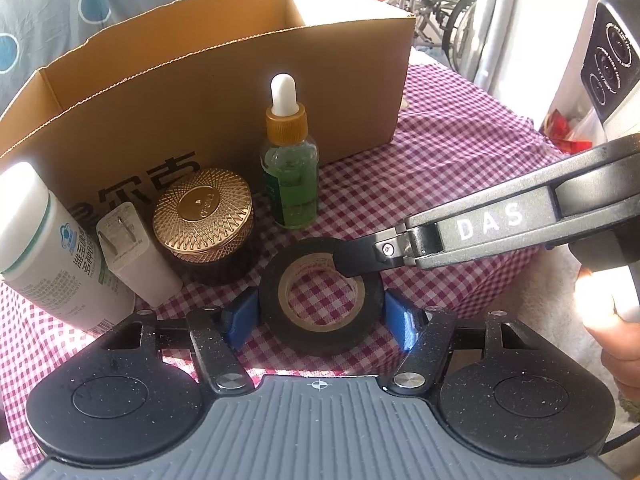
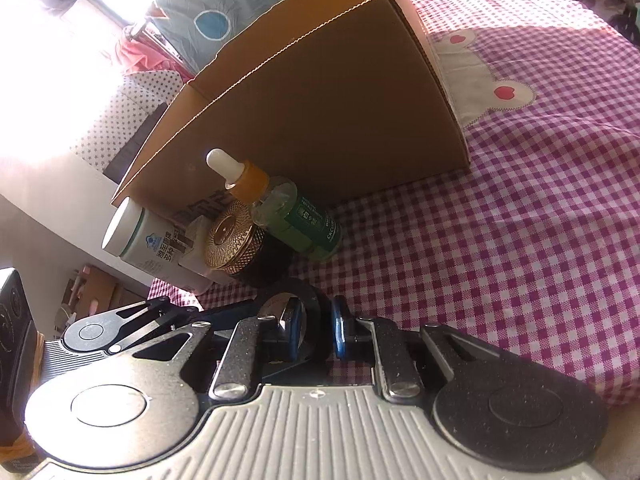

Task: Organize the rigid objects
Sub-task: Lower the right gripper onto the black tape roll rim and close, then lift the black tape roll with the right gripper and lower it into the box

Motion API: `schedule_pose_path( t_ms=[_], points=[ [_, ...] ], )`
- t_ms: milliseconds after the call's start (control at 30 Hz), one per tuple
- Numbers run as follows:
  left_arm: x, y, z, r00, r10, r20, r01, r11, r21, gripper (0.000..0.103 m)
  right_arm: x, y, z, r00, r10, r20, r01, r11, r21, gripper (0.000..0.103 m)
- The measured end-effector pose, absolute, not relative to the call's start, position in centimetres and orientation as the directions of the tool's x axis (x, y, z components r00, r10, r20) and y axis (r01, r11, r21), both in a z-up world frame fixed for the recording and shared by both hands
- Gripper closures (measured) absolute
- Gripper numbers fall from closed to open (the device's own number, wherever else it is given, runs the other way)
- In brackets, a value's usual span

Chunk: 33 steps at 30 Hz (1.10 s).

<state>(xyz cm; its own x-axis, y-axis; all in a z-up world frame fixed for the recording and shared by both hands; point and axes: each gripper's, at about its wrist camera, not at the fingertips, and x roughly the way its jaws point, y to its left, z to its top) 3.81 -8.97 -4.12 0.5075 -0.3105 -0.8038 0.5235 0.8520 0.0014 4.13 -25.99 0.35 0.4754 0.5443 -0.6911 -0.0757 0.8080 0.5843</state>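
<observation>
Left gripper: fingers spread, flanking the tape roll to steady it.
Right gripper: fingers pinching the roll's wall, seemingly bound for the cardboard box.

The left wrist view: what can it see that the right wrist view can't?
Only the left wrist view shows a wheelchair behind the cardboard box and the checked cloth through the black tape roll. Only the right wrist view shows a white patch with pink hearts on the cloth. Both show the dropper bottle, gold-lidded jar, white bottle and charger plug.
</observation>
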Motion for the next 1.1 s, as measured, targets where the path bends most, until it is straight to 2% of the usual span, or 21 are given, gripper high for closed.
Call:
schedule_pose_path(
  t_ms=[333, 700, 1100],
  points=[
    [3.6, -8.9, -4.1, 0.517, -0.311, -0.797, 0.514, 0.858, -0.001, 0.036, 3.5, -22.3, 1.5, 0.516, 0.419, -0.747, -0.171, 0.905, 0.389, 0.084],
    [2.7, -9.0, -3.2, 0.54, -0.312, -0.782, 0.52, 0.854, 0.018, 0.036, 2.5, -22.7, 2.3, 0.543, 0.41, -0.733, -0.147, 0.906, 0.398, 0.084],
    [0.5, -8.4, 0.3, 0.631, -0.318, -0.708, 0.502, 0.863, 0.06, 0.036, 0.6, -22.4, 6.2, 0.625, 0.404, -0.668, -0.183, 0.908, 0.378, 0.084]
  ],
)
